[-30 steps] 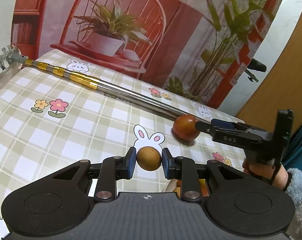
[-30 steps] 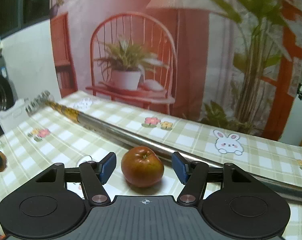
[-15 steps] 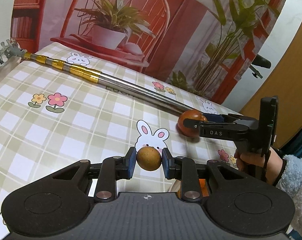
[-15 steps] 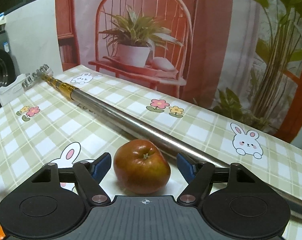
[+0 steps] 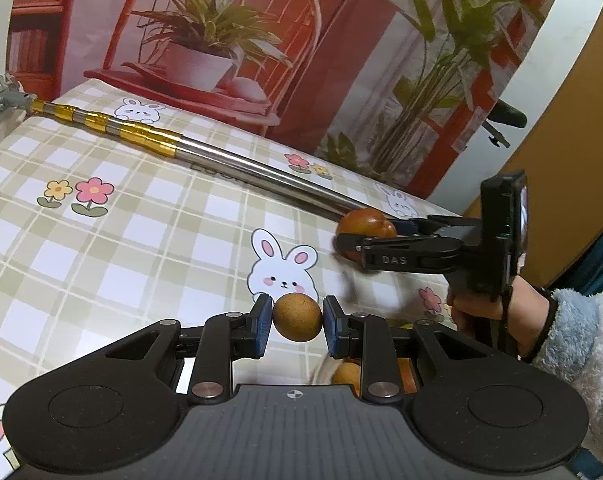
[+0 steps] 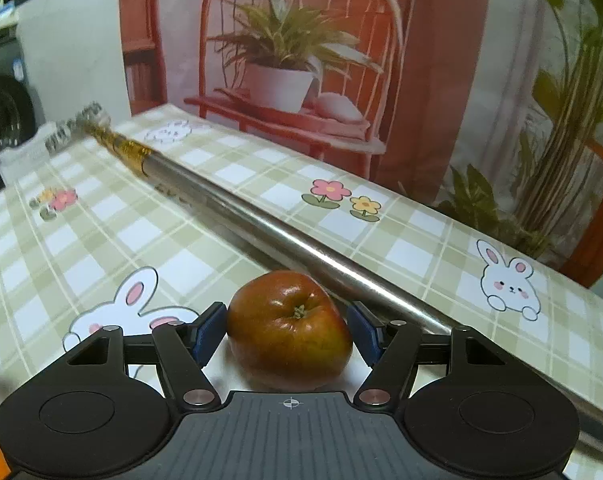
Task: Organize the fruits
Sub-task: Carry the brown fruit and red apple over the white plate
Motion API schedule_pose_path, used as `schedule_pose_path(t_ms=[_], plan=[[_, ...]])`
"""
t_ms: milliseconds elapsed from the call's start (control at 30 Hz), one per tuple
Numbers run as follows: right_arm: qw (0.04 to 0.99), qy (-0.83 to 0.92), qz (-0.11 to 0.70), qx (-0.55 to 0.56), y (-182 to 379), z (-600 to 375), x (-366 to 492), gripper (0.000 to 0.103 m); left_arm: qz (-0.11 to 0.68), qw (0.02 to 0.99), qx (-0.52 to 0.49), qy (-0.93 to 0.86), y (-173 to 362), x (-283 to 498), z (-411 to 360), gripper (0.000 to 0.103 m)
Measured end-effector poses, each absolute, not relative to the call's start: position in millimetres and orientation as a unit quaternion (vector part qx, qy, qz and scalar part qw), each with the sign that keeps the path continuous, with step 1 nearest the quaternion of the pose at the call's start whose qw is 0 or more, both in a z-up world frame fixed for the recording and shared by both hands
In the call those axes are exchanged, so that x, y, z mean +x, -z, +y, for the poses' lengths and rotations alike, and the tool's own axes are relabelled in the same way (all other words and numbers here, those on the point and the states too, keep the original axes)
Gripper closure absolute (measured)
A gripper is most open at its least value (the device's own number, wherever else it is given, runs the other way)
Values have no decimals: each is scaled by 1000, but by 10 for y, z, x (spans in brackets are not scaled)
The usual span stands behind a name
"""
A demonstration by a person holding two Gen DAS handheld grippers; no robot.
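Fruits under inspection number two, with partial sight of others. My left gripper [image 5: 297, 326] is clamped on a small round brown fruit [image 5: 297, 317]; both blue pads [image 5: 263, 326] press its sides, and it is carried clear above the checked tablecloth [image 5: 141, 240]. My right gripper [image 6: 287, 334] stands around a red-brown apple [image 6: 289, 328] that rests on the cloth, stem end facing up toward the camera. Its jaws are closing at this moment with the apple between them. The left pad sits at the apple's flank, touching or very nearly so; a narrow gap shows at the right pad, so I record no firm grip. From the left wrist view the same apple [image 5: 365, 224] lies at the right side of the table, the right gripper's black fingers reaching across in front of it, held by a hand [image 5: 473, 312] in a pale fleecy sleeve [image 5: 581, 344]. A long metal telescopic pole [image 5: 237, 168] with gold bands lies diagonally across the cloth, and the apple sits just beside it on the near side; contact between the two cannot be confirmed. Orange-coloured fruit [image 5: 347, 374] shows below my left gripper's fingers, mostly hidden, kind undetermined. A printed backdrop [image 6: 293, 60] showing a red chair and a potted plant stands behind the table.
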State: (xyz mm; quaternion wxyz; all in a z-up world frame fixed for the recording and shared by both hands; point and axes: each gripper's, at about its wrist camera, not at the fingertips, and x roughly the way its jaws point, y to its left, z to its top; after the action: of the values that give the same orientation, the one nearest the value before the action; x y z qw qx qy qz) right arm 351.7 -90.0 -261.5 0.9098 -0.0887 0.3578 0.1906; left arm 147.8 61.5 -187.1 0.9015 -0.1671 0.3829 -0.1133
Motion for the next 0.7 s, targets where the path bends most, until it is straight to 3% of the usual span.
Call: schedule_pose_path(t_ms=[367, 700], plan=[[907, -191, 358, -114, 2557, -860, 3332, 42, 382, 898, -167, 140, 1863, 1408, 566, 74], [931, -193, 309, -9, 2146, -1231, 2758, 42, 382, 892, -147, 194, 1813, 1271, 385, 74]])
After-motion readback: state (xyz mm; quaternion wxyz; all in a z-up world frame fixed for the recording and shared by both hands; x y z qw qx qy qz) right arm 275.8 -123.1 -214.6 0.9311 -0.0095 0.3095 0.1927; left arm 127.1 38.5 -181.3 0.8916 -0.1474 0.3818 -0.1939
